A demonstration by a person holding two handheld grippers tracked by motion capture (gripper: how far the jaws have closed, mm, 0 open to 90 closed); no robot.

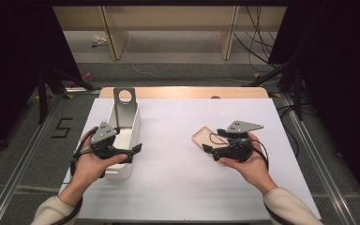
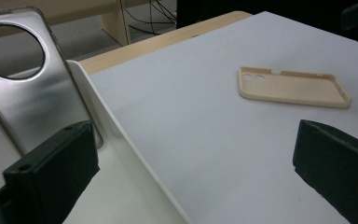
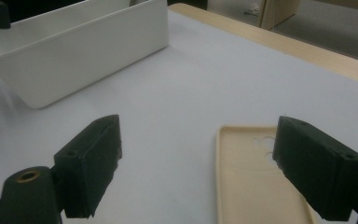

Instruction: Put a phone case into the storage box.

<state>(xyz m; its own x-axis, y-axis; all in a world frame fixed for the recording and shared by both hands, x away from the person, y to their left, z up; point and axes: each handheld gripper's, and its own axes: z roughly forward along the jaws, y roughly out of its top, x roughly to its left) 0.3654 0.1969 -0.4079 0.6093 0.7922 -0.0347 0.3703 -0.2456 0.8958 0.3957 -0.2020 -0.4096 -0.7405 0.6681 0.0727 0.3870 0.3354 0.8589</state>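
Note:
A white bin point(image 1: 132, 132) stands at the left of the white table top, and a silver phone case point(image 1: 123, 102) with a round hole leans upright at its far end. A beige phone case point(image 1: 204, 137) lies flat, hollow side up, right of centre. My left gripper point(image 1: 133, 153) is open above the bin's near right wall, empty. In the left gripper view the silver phone case point(image 2: 37, 102) is close on the left, with the beige phone case point(image 2: 291, 87) farther off. My right gripper point(image 1: 211, 152) is open just in front of the beige phone case point(image 3: 251, 186), its right jaw over the case's edge.
The bin wall point(image 3: 84, 51) lies ahead and left in the right gripper view. A wooden table edge point(image 1: 183, 92) runs along the far side. Beyond it are wooden shelf legs point(image 1: 228, 33), floor cables point(image 1: 255, 42) and dark stands. A "5" point(image 1: 62, 127) marks the floor at the left.

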